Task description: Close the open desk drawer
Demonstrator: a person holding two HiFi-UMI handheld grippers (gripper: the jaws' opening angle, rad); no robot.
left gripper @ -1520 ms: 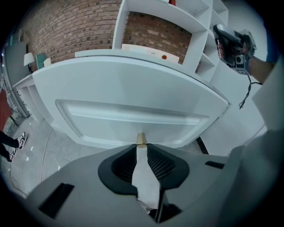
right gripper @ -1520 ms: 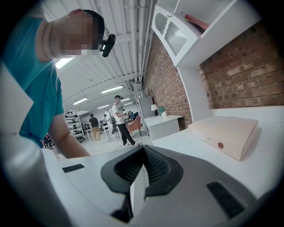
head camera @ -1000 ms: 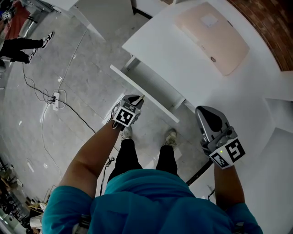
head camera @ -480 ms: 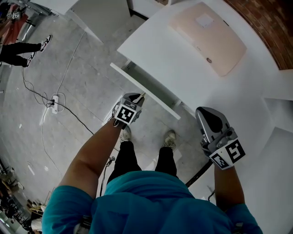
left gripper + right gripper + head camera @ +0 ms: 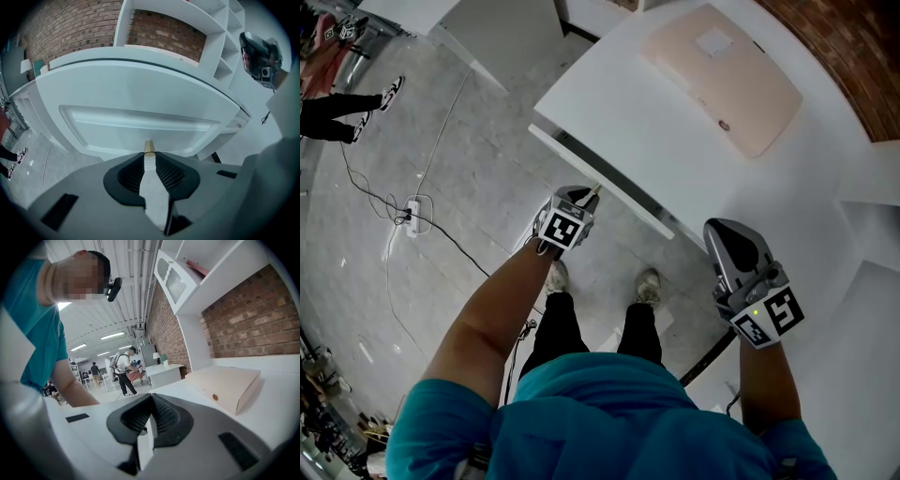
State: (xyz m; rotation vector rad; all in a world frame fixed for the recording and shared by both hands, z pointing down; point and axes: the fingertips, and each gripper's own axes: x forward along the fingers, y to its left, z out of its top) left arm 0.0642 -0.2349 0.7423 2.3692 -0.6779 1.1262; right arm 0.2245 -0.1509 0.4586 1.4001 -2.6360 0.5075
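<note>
Right gripper (image 5: 151, 399) fingers (image 5: 164, 418) together, beige box (image 5: 225, 383) on white desk (image 5: 281, 399)

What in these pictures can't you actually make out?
- Inside the drawer: its front blocks the left gripper view; the desk top covers it in the head view.
- Whether the left tool touches the drawer: unclear in either view.
- Print on the pink box: too small.

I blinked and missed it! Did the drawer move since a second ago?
Yes. The left gripper, jaws shut with nothing between them, moved forward with its tip at the drawer front. The drawer slid further in under the desk, and only a narrow gap is left. The right gripper stayed over the desk, shut and empty. The tan box did not move.
</note>
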